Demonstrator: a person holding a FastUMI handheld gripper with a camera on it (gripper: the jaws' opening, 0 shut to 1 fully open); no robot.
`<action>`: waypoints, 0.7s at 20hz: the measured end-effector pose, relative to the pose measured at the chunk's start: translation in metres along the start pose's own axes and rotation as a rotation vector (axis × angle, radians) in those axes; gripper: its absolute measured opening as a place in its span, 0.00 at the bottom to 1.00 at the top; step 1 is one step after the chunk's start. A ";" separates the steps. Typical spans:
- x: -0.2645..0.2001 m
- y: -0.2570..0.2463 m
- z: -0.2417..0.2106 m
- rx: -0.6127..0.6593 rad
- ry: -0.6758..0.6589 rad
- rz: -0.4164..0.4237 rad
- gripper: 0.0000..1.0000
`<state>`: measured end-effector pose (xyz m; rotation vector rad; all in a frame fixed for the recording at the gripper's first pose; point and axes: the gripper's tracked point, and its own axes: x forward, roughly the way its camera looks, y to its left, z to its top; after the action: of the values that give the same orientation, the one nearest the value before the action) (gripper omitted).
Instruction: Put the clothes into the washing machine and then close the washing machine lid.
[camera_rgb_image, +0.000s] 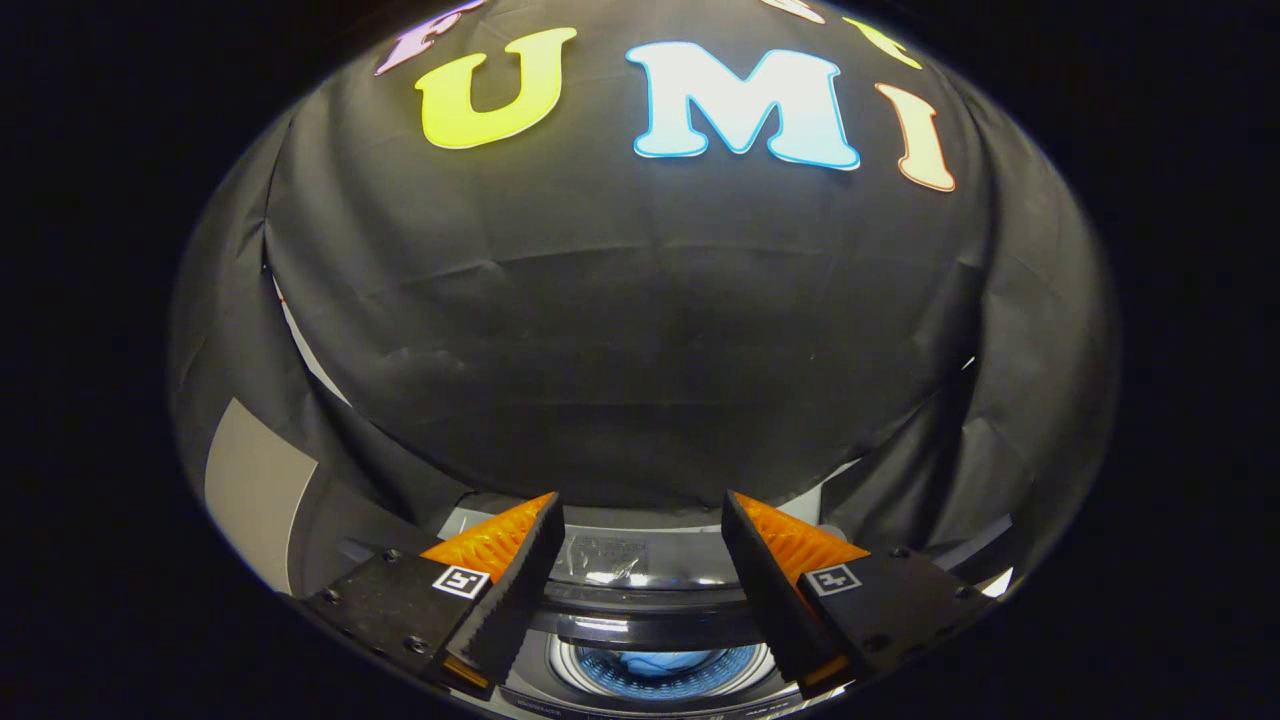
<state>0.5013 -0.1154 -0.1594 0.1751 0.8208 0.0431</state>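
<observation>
The gripper (640, 520) is held above the washer (655, 600) with its fingers spread wide apart; nothing is gripped and nothing is touched by either fingertip. A square marker is carried on the upper face of each finger.

Between the fingers and below them, the top of the washer is seen. The lid (640, 560) is raised and stands beyond the drum opening, toward the washer's rear edge, with bright reflections on its clear panel. The round drum (660, 672) is exposed just below the lid, its ribbed inner wall lit blue. Inside the drum, at its centre, a light blue garment (655, 662) is seen lying bunched; its shape cannot be told more exactly.

Beyond the washer's rear edge, the black cloth wall (620, 330) is hung in creased panels. To the left of the fingers, a pale grey panel (255, 490) is seen beside the cloth.
</observation>
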 end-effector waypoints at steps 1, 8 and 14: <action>-0.001 0.000 -0.003 0.000 0.001 0.000 0.98; -0.018 0.002 -0.020 -0.003 -0.046 -0.006 0.98; -0.038 0.005 -0.043 -0.010 -0.108 -0.001 0.98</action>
<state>0.4441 -0.1085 -0.1604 0.1658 0.7128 0.0365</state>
